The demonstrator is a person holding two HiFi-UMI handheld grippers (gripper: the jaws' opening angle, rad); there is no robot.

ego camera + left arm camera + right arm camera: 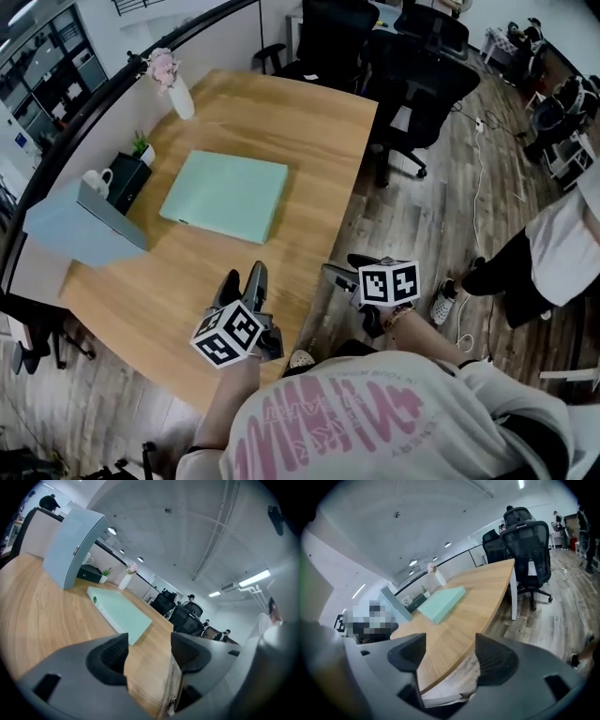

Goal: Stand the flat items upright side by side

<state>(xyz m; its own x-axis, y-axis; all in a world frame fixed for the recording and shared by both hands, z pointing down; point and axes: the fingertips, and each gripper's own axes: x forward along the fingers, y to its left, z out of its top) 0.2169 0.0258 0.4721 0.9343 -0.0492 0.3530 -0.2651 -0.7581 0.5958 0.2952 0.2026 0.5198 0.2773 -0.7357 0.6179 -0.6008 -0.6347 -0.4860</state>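
A mint green folder [225, 195] lies flat in the middle of the wooden table [309, 122]. To its left a blue-grey folder [80, 225] stands upright, leaning near the partition. My left gripper [242, 278] hovers over the table's near edge, open and empty, pointing toward the folders. My right gripper [345, 269] is just off the table's right edge, also open with nothing between its jaws. In the left gripper view the mint folder [119, 611] and the blue-grey folder [72, 545] lie ahead of the gripper [149, 656]. The right gripper view shows the mint folder [443, 603] far beyond the gripper [450, 660].
A white vase with pink flowers [173, 84] stands at the table's far corner. A black box with a small plant [127, 178] and a white mug [98, 180] sit by the partition. Black office chairs [412, 66] stand beyond the table. A person [553, 253] is at the right.
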